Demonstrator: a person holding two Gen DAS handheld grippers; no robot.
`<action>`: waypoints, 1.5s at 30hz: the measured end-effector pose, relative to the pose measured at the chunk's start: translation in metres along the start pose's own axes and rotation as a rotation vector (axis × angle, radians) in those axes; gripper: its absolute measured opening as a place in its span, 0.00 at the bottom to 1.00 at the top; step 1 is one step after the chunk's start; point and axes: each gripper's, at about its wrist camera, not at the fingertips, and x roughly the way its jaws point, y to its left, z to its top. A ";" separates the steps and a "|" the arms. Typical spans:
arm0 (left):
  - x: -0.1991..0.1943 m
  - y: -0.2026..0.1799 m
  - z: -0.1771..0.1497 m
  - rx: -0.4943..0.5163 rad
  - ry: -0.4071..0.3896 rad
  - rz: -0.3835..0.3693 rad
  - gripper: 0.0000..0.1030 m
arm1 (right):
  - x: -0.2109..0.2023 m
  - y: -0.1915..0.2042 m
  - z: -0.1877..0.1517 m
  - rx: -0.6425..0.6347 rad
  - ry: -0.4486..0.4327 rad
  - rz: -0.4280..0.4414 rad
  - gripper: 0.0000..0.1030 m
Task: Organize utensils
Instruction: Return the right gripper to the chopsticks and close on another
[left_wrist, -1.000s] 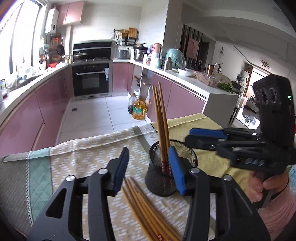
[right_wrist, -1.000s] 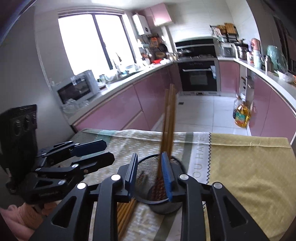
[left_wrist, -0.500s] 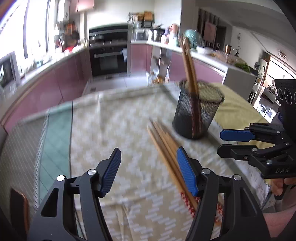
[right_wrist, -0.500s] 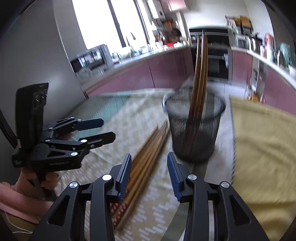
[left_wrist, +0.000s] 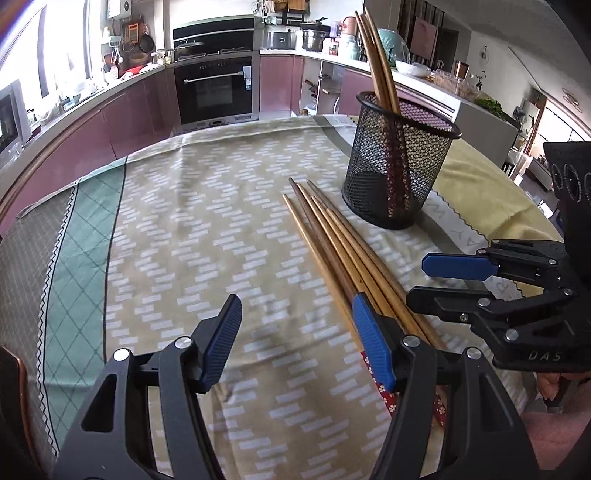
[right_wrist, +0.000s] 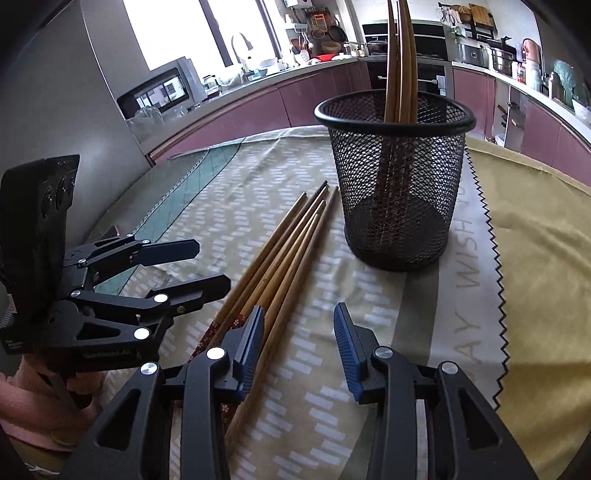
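A black mesh cup stands on the tablecloth with a few wooden chopsticks upright in it. Several loose chopsticks lie in a bundle on the cloth, on the near side of the cup. My left gripper hovers open, its right finger over the bundle's near end. My right gripper is open just right of the bundle, its left finger over the sticks. Neither holds anything.
The patterned tablecloth has a green band on the left and a yellow part on the right. Hands in pink sleeves hold the grippers. Kitchen counters and an oven lie beyond the table's far edge.
Both grippers have come down from the cup's rim and now tilt down over the loose bundle. Their jaws stand wider, and the right pair no longer frames the standing chopsticks.
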 end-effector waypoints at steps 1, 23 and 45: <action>0.002 0.000 0.000 -0.001 0.009 -0.005 0.60 | 0.001 0.000 -0.001 -0.001 0.001 -0.001 0.37; 0.012 0.000 0.009 -0.001 0.043 0.006 0.41 | 0.011 0.006 0.004 -0.030 0.010 -0.059 0.32; 0.025 0.004 0.025 -0.053 0.047 0.001 0.11 | 0.022 -0.007 0.022 0.063 0.001 -0.048 0.08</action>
